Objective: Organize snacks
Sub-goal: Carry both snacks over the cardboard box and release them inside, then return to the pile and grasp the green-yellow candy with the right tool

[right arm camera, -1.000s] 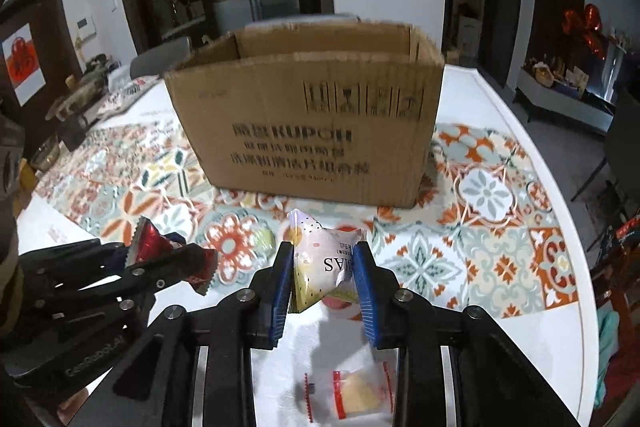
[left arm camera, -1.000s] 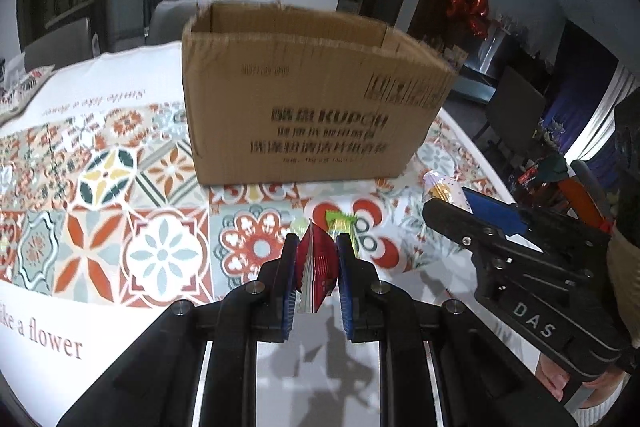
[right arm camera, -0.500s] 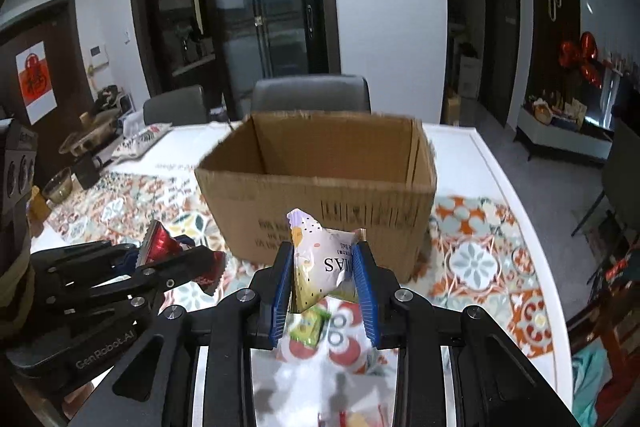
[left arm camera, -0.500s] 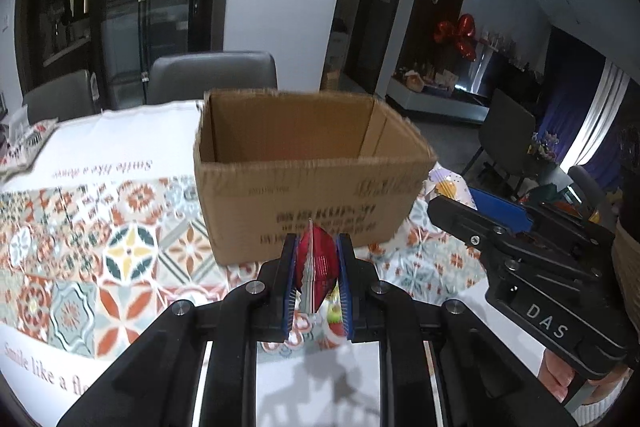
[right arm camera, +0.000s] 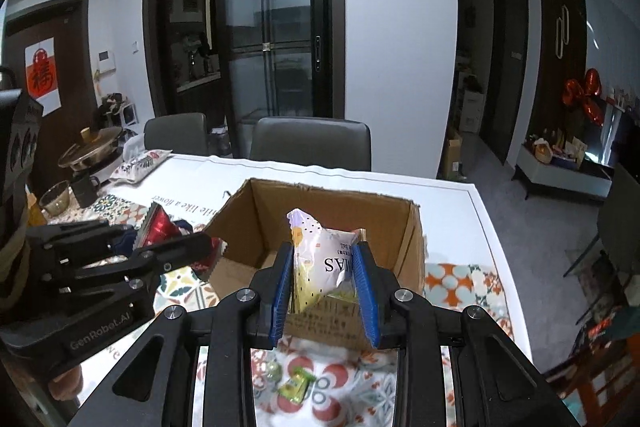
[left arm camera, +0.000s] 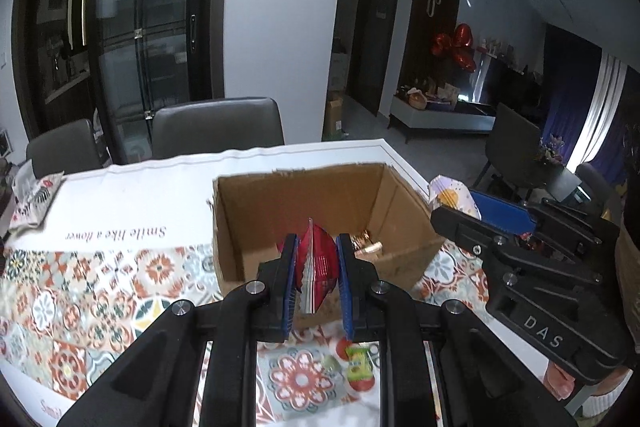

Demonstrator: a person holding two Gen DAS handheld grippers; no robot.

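Note:
An open cardboard box (left arm camera: 256, 211) stands on the patterned tablecloth; it also shows in the right wrist view (right arm camera: 412, 239). My left gripper (left arm camera: 317, 267) is shut on a red snack packet (left arm camera: 318, 261), held above the box's near wall. My right gripper (right arm camera: 324, 279) is shut on a white and yellow snack packet (right arm camera: 324, 259), also raised over the box's near rim. The red packet also shows in the right wrist view (right arm camera: 158, 225), and the white packet in the left wrist view (left arm camera: 450, 193). Some wrapped snacks (left arm camera: 366, 245) lie inside the box.
A small green candy (left arm camera: 358, 361) lies on the tablecloth in front of the box; it also shows in the right wrist view (right arm camera: 296, 385). Grey chairs (right arm camera: 310, 143) stand behind the table. A pot, a mug (right arm camera: 84, 189) and a bowl sit at the far left.
Both grippers have risen with their packets and moved forward from in front of the box to above its near rim. The box's inside has come into view.

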